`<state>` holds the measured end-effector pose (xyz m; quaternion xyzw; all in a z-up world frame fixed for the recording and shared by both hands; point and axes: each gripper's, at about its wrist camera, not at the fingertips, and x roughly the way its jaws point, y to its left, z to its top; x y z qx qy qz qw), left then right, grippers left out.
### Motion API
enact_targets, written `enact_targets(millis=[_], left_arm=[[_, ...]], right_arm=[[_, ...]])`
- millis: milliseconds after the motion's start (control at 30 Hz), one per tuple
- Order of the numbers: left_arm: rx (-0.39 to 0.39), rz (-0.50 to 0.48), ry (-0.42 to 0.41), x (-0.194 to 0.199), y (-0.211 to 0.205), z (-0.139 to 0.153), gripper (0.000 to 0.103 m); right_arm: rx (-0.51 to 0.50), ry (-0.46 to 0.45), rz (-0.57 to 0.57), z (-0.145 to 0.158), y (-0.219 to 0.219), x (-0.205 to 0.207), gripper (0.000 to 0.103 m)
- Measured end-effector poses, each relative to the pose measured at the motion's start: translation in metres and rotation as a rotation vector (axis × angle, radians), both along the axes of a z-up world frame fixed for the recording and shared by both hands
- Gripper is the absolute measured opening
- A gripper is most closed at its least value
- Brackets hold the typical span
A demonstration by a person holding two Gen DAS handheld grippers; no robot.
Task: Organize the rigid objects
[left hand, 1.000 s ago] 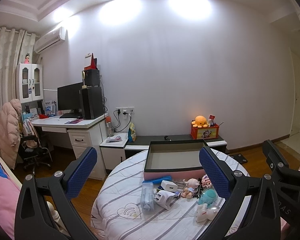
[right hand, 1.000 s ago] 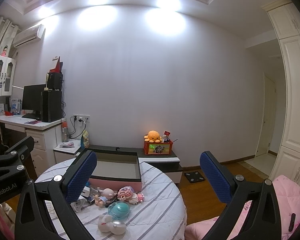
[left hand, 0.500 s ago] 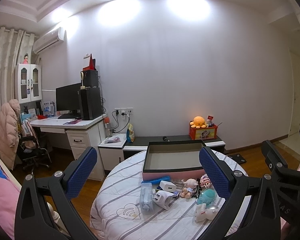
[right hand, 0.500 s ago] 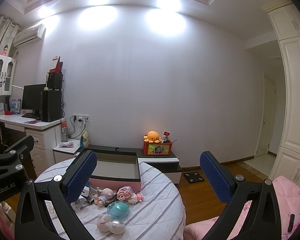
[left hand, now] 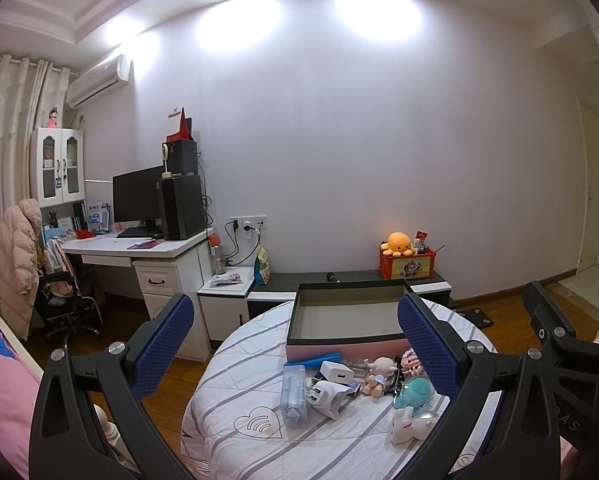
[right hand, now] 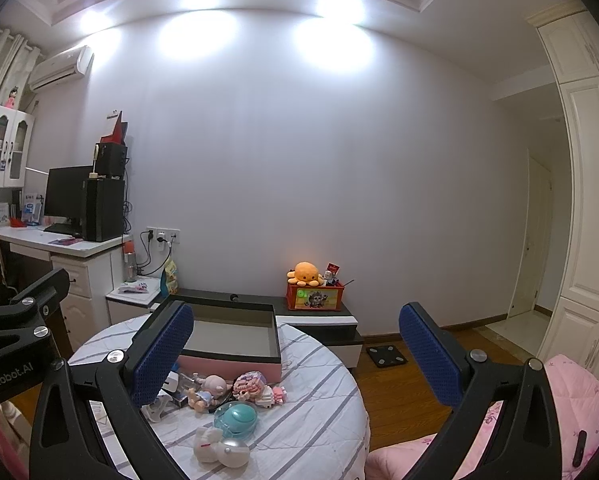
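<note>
The left gripper (left hand: 295, 344) is wide open and holds nothing, and the right gripper (right hand: 295, 354) is wide open with nothing in it too. Both hang in the air above a round table (left hand: 235, 380) with a white cloth with grey stripes. The toys and small things lie in a bunch on the table, below and past the blue fingers (left hand: 161, 346) — none of them touch the fingers. There is a clear case (left hand: 294, 394), two white chargers (left hand: 327, 394), a little doll (right hand: 209, 390), a pink block toy (right hand: 255, 388), a teal round toy (right hand: 236, 419) and a white bunny toy (right hand: 219, 446) nearest the camera. Just behind the bunch sits an open pink box (left hand: 349, 316) with a dark rim, and it looks empty inside. Farther back there is a low dark shelf with an orange octopus toy (left hand: 397, 243) on a red box (left hand: 407, 266), a white desk with a black monitor (left hand: 137, 194), and a pink bed (right hand: 567, 396) at the side.
</note>
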<state>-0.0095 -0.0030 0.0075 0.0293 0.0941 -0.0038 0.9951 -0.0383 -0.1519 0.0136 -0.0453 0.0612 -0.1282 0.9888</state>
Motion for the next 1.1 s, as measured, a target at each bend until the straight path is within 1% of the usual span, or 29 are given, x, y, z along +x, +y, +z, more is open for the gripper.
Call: enact_targets(millis=[900,1100], left_arm=[[0.003,0.004,-0.008,-0.0006,0.0046,0.002,0.103],[0.007,0.008,0.0,-0.0011,0.0051,0.0004,0.103]], right_arm=[[-0.003,-0.006,0.003,-0.0032,-0.0002,-0.0002,0.103],[-0.004,0.008,0.004,-0.0038,-0.0005,0.0013,0.103]])
